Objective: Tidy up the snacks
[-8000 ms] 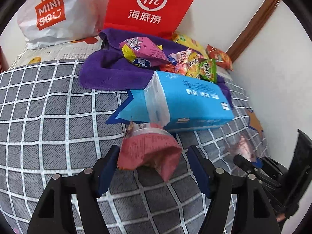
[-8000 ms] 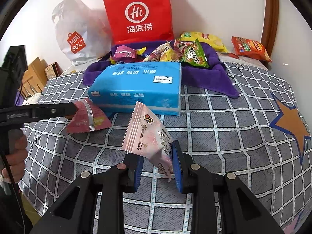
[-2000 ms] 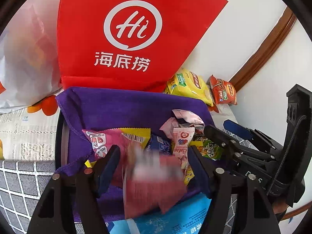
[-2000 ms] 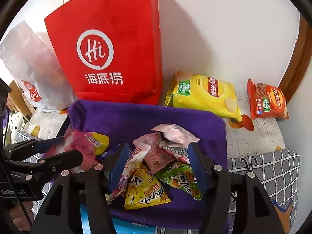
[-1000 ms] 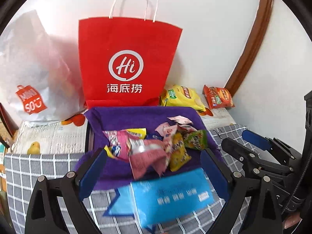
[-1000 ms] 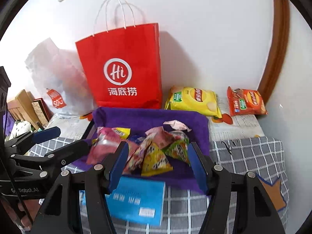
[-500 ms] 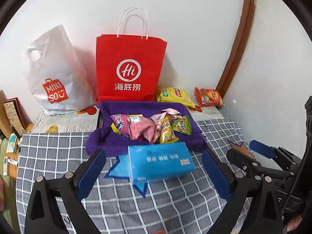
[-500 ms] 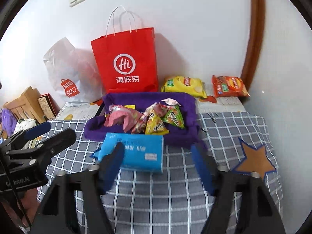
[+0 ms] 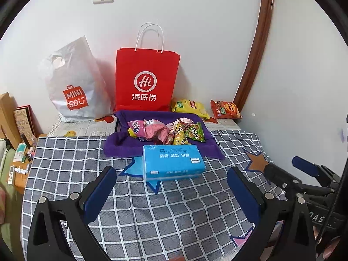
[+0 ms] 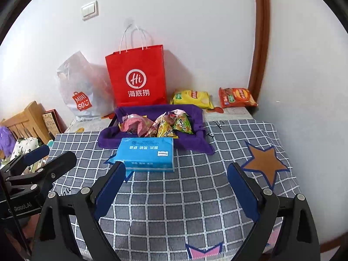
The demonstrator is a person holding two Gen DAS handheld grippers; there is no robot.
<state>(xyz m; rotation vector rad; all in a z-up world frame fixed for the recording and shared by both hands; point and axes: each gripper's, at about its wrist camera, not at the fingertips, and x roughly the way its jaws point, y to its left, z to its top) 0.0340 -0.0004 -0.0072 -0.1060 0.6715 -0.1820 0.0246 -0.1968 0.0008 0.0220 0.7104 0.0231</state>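
Observation:
Several small snack packets (image 9: 167, 130) (image 10: 156, 124) lie piled on a purple cloth (image 9: 121, 145) (image 10: 195, 113) at the far side of the bed. In front of it lies a blue tissue pack (image 9: 174, 163) (image 10: 148, 154). Behind the cloth, near the wall, rest a yellow chips bag (image 9: 190, 107) (image 10: 191, 97) and an orange-red one (image 9: 225, 109) (image 10: 237, 96). My left gripper (image 9: 170, 171) (image 10: 56, 153) and right gripper (image 10: 176, 167) (image 9: 282, 169) hang side by side well short of the tissue pack. Both have their jaws opening, with nothing between them.
A red paper bag (image 9: 145, 80) and a white plastic shopping bag (image 9: 74, 87) stand against the back wall. The grey checked bed cover (image 9: 152, 213) stretches below both grippers. A white wall closes the right side; wooden furniture (image 10: 26, 117) stands at the left.
Both grippers have drawn back and slightly up from the purple cloth, so the pile looks smaller and farther. The right jaws have spread much wider, the left a little. The pink packets stay in the pile.

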